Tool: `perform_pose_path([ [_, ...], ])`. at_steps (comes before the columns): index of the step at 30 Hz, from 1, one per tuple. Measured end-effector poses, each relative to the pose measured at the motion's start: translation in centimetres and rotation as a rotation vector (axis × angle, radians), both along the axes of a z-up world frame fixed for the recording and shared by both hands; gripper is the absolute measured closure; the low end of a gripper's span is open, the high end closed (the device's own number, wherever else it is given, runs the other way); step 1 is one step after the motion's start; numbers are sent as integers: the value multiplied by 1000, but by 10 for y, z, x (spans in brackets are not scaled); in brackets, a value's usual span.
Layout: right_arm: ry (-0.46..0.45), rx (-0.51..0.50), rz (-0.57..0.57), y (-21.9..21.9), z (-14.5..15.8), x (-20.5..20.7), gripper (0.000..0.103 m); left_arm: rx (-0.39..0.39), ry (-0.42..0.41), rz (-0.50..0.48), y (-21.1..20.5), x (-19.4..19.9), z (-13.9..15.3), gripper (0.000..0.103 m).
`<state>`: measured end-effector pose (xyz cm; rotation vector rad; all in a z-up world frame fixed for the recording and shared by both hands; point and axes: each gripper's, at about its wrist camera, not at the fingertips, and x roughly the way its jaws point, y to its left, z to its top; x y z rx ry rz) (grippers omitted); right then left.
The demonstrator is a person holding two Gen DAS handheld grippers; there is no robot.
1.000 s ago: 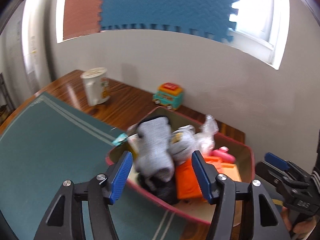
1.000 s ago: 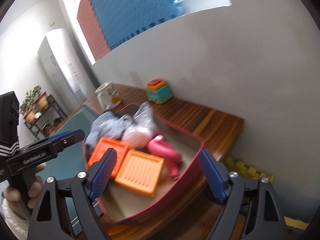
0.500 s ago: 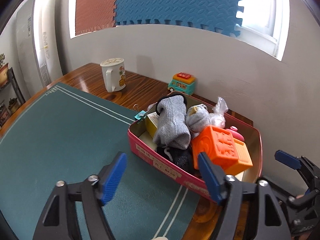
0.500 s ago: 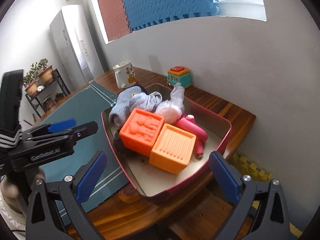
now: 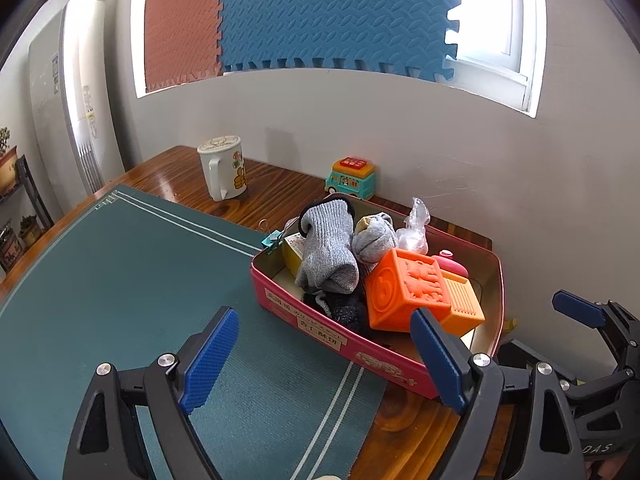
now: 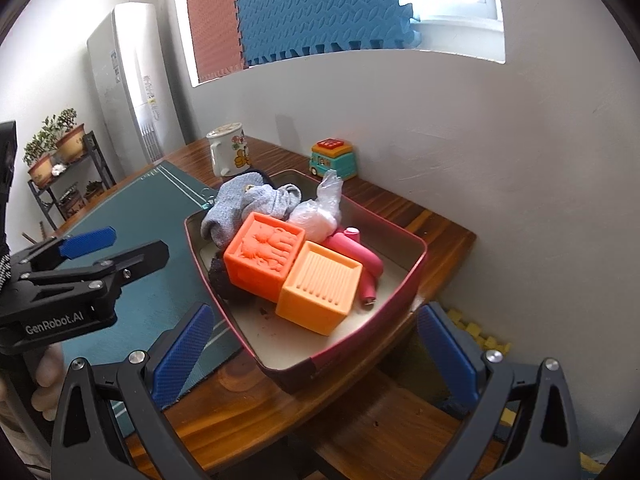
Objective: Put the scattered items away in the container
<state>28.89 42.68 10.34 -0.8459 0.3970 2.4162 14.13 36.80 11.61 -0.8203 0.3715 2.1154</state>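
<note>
A pink tin box [image 5: 360, 344] stands at the mat's right edge; its rim also shows in the right wrist view [image 6: 416, 264]. Inside lie grey socks [image 5: 326, 256], a dark sock [image 5: 344, 312], an orange cube [image 5: 404, 290], a lighter orange cube [image 6: 320, 292], a pink roller [image 6: 356, 254], a plastic bag [image 6: 320, 216] and a yellow box [image 5: 294, 254]. My left gripper [image 5: 324, 364] is open and empty, held back in front of the box. My right gripper [image 6: 316, 360] is open and empty, near the box's right corner.
A white cartoon mug [image 5: 224, 168] and a teal toy bus [image 5: 350, 178] stand on the wooden table [image 5: 272, 196] by the wall. A teal binder clip [image 5: 274, 238] lies at the box's left corner. A green mat [image 5: 120, 272] covers the table's left. Yellow foam bits [image 6: 480, 336] lie on the floor.
Both grippers have drawn back and up from the box. The left gripper's jaws have widened. The grey sock seen between them a second ago now lies in the box.
</note>
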Motion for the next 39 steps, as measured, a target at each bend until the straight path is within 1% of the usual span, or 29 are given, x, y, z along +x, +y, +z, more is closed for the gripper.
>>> perform_pose_path([
  [5,-16,36,-4,-6,3,6,1,-4,1,11,0,3,0,14],
  [11,-32,66,1,-14,6,12,1,-14,4,-7,2,13,-1,14],
  [17,-32,57,-14,-11,4,15,1,-25,13,-20,5,19,-1,13],
  [23,-17,41,-32,-6,3,18,1,-28,-5,-31,9,18,-2,13],
  [36,-25,25,-18,-7,-3,9,1,-44,-20,-47,17,15,-8,13],
  [39,-27,22,-14,-7,-4,7,1,-50,-12,-42,16,14,-9,13],
])
